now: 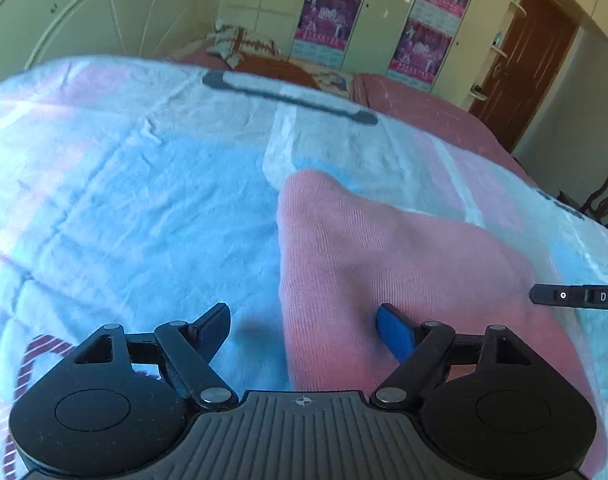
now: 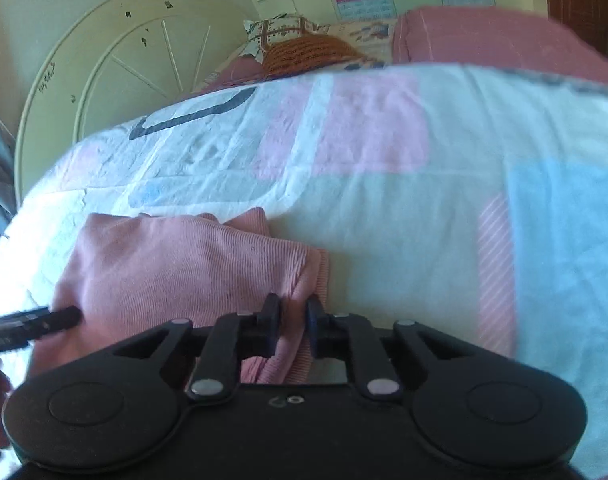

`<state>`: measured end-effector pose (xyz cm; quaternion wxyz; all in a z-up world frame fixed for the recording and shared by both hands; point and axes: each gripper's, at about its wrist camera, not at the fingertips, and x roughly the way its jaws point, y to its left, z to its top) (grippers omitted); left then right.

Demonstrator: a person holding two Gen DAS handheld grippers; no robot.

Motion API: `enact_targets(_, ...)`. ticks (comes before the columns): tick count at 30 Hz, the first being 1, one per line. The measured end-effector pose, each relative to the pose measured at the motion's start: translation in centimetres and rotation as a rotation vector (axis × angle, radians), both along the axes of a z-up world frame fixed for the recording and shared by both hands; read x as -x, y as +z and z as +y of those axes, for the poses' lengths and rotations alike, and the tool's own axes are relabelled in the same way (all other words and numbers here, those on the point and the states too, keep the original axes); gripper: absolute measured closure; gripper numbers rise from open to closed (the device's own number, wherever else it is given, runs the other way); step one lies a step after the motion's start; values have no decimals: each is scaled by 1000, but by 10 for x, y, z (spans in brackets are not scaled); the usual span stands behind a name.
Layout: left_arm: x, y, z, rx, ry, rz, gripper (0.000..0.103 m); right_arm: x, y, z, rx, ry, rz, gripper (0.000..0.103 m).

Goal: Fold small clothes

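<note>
While the right tool [image 2: 292, 316] has its two fingers pinched onto the ribbed hem of the pink garment [image 2: 176, 264], low in the middle of the right wrist view, the left tool [image 1: 304, 326] is spread wide, with only its blue finger [image 1: 395, 334] resting on the cloth and the black one out over the bedspread [image 1: 124, 184]. The garment itself lies on the bed, already bunched into a partly folded wedge, filling the lower right of the left wrist view.

My worry is that a one-corner grip is all that's holding it. If the right side pulls the hem across before the left closes, the whole piece probably drags and the fold line skews. That knit looks soft too, so it could slip out or double up unevenly. The quilted bedspread might also ruck up underneath.
</note>
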<state>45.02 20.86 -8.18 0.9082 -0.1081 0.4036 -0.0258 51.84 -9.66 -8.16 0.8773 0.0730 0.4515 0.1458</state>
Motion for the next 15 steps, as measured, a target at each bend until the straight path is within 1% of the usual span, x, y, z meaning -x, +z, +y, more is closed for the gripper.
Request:
enact_targets(1,13,7,-3,5,-20,-25,23,10,8,2,17,13,-23,81)
enact_targets(2,24,9,-5,2,-37,-32,23,24,16,2,11,40,-37,72)
enact_targets(3,39,12,-10,-18,-56,-33,23,37,22,3,0,63,-40,58)
enact_targets(4,53,12,-12,-37,-68,-32,23,52,27,5,-7,89,-50,59)
enact_targets(5,66,12,-14,-48,-68,-30,23,66,31,7,-2,124,-64,64)
enact_targets(7,89,10,-13,-36,-62,-36,23,91,31,15,13,182,-46,70)
enact_targets(8,97,8,-12,-33,-53,-31,23,100,28,19,25,217,-38,77)
enact_targets(9,103,5,-11,-30,-45,-29,23,108,24,24,74,240,-41,83)
enact_targets(10,108,3,-9,-21,-36,-30,23,111,17,28,163,239,-41,85)
enact_targets(11,112,2,-8,-5,-23,-28,23,111,9,28,240,214,-37,77)
enact_targets(12,115,0,-8,6,-14,-21,23,108,5,22,226,187,-33,76)
enact_targets(13,119,1,-10,2,-18,-17,23,105,5,17,191,157,-11,76)
enact_targets(14,123,2,-12,-13,-26,-15,23,105,8,17,190,139,-10,77)
enact_targets(15,129,2,-16,-27,-37,-9,23,110,15,21,216,136,-37,81)
